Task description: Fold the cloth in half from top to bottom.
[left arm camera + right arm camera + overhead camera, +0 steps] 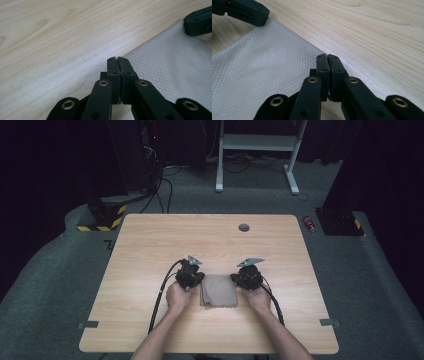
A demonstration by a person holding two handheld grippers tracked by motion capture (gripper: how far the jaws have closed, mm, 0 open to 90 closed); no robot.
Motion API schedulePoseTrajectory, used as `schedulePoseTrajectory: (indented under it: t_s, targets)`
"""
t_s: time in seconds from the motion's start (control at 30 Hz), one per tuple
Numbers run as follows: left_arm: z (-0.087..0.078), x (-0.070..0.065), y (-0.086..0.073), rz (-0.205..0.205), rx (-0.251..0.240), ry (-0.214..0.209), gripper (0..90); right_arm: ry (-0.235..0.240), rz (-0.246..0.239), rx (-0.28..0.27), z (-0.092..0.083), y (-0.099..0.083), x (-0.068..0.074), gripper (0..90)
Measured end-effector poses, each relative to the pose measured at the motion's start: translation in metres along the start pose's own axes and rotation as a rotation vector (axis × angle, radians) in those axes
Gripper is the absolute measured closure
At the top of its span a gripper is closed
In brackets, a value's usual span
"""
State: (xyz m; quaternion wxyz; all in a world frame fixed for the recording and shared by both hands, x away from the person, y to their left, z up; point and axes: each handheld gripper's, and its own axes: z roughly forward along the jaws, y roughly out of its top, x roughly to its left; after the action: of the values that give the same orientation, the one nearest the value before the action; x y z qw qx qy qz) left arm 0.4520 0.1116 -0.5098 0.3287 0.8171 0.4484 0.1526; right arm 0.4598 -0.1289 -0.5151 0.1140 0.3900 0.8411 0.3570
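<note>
A flat, tan, folded cloth (219, 291) with a small diamond pattern lies on the pale wooden tabletop (150, 240), near the person's edge, between the 2 hands. The left gripper (116, 58) sits at the cloth's left side, and its black jaws are pressed tight together right at the far left corner of the cloth. The right gripper (328, 56) sits at the cloth's right side, with its jaws pressed together at the far right corner. I cannot tell if either pair pinches the cloth's edge.
</note>
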Motion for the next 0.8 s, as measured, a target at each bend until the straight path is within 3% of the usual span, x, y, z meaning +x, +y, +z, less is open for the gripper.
schedulePoseTrajectory:
  t_s: [0.17,0.23,0.3,0.4,0.47,0.6,0.67,0.8]
  targets:
    - [0.004,0.005,0.006,-0.007,-0.009,-0.003,88.9,-0.032,0.025,-0.003,-0.002,0.003,0.0,77.8]
    - [-0.003,0.004,0.008,-0.01,-0.055,-0.009,85.3,-0.025,0.029,-0.041,-0.008,0.005,0.001,83.1]
    - [-0.008,0.0,0.01,-0.013,-0.081,-0.048,78.6,-0.002,0.018,-0.064,-0.011,0.009,0.006,89.6]
    - [-0.011,-0.009,0.011,0.041,-0.066,-0.062,71.6,0.033,-0.009,-0.064,-0.005,0.017,0.017,89.8]
    - [-0.007,-0.012,0.011,0.072,-0.053,-0.039,70.0,0.044,-0.006,-0.048,0.003,0.02,0.021,89.8]
    - [0.005,-0.003,0.006,0.079,0.016,0.02,68.1,0.021,0.02,-0.012,0.018,0.018,0.018,89.6]
    - [0.005,0.006,0.004,0.044,-0.003,0.016,66.8,0.0,0.04,-0.01,0.017,0.015,0.01,89.6]
    - [0.002,0.008,0.004,0.055,-0.002,0.061,65.7,-0.049,0.077,-0.014,0.008,0.01,-0.006,86.0]
